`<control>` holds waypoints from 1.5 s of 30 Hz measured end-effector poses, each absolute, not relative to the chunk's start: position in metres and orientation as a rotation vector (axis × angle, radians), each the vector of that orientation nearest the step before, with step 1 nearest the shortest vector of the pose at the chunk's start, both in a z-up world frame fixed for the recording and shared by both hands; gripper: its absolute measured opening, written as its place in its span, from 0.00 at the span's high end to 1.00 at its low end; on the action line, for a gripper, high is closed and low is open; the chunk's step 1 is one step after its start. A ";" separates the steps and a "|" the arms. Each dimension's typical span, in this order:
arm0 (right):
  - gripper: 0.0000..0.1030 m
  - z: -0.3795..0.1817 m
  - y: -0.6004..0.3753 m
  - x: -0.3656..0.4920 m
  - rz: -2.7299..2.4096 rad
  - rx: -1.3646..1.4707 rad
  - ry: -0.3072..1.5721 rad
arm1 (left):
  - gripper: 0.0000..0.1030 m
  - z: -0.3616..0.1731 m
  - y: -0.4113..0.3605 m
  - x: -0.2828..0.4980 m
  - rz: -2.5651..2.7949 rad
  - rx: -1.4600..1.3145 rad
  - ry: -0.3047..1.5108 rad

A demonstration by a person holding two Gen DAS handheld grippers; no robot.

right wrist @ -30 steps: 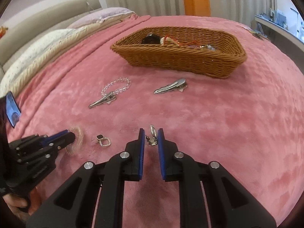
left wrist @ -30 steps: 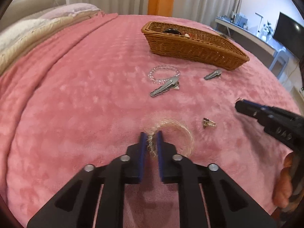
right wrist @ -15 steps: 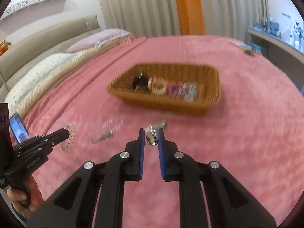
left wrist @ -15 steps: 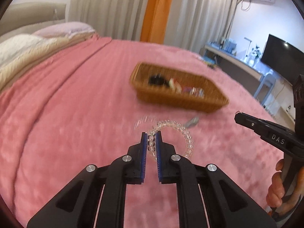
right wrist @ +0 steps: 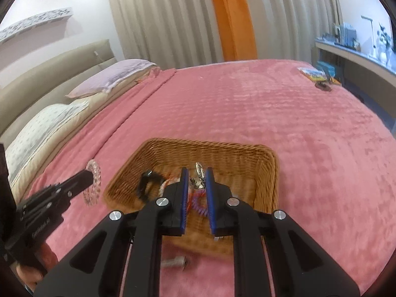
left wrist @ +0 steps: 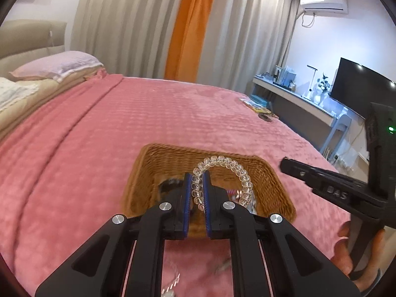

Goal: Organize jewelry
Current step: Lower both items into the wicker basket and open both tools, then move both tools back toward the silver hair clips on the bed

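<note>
My left gripper (left wrist: 197, 176) is shut on a clear beaded bracelet (left wrist: 237, 170) and holds it above the near part of the wicker basket (left wrist: 153, 163). My right gripper (right wrist: 195, 170) is shut on a small silver earring (right wrist: 199, 174) above the same basket (right wrist: 264, 173). The basket holds a black hair tie (right wrist: 148, 183), a red-and-white piece and a purple coil. In the right wrist view the left gripper (right wrist: 85, 177) with the bracelet (right wrist: 95, 180) is at the basket's left. In the left wrist view the right gripper (left wrist: 287, 164) is at the basket's right.
The basket sits on a bed with a pink blanket (left wrist: 123, 123). A silver hair clip (right wrist: 174, 262) lies on the blanket just before the basket. Pillows (right wrist: 111, 76) lie at the left. A desk with a TV (left wrist: 358, 86) stands to the right.
Both grippers have lifted their pieces off the blanket and moved forward to just above the basket. The basket now fills the view in front of the fingers.
</note>
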State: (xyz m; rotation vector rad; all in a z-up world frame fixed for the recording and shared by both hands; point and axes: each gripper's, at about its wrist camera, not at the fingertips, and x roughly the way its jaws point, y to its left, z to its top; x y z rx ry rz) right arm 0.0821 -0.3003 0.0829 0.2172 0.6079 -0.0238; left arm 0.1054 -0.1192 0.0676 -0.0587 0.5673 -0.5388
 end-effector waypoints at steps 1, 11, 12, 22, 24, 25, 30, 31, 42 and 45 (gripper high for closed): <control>0.89 0.079 -0.304 0.089 -0.025 0.227 0.617 | 0.93 0.065 -0.123 0.109 -0.538 -0.054 0.571; 0.89 0.022 -0.332 0.152 -0.046 0.292 0.768 | 0.93 0.021 -0.161 0.157 -0.554 -0.004 0.664; 0.89 0.019 -0.333 0.155 -0.050 0.286 0.775 | 0.93 0.017 -0.163 0.158 -0.558 -0.004 0.669; 0.86 0.002 -0.332 0.160 -0.051 0.277 0.794 | 0.86 0.006 -0.168 0.159 -0.570 0.035 0.670; 0.82 0.005 -0.334 0.159 -0.037 0.294 0.786 | 0.80 0.009 -0.164 0.157 -0.566 0.027 0.663; 0.81 0.006 -0.335 0.157 -0.036 0.300 0.781 | 0.78 0.011 -0.161 0.156 -0.567 0.021 0.656; 0.64 0.018 -0.341 0.139 -0.028 0.348 0.750 | 0.66 0.027 -0.143 0.144 -0.576 -0.014 0.632; 0.59 0.023 -0.341 0.131 -0.031 0.354 0.738 | 0.60 0.031 -0.137 0.139 -0.580 -0.016 0.624; 0.54 0.041 -0.273 0.037 0.055 0.251 0.696 | 0.57 0.037 -0.041 0.060 -0.625 -0.002 0.612; 0.54 0.028 -0.252 0.020 0.078 0.221 0.728 | 0.57 0.021 -0.027 0.050 -0.627 -0.005 0.654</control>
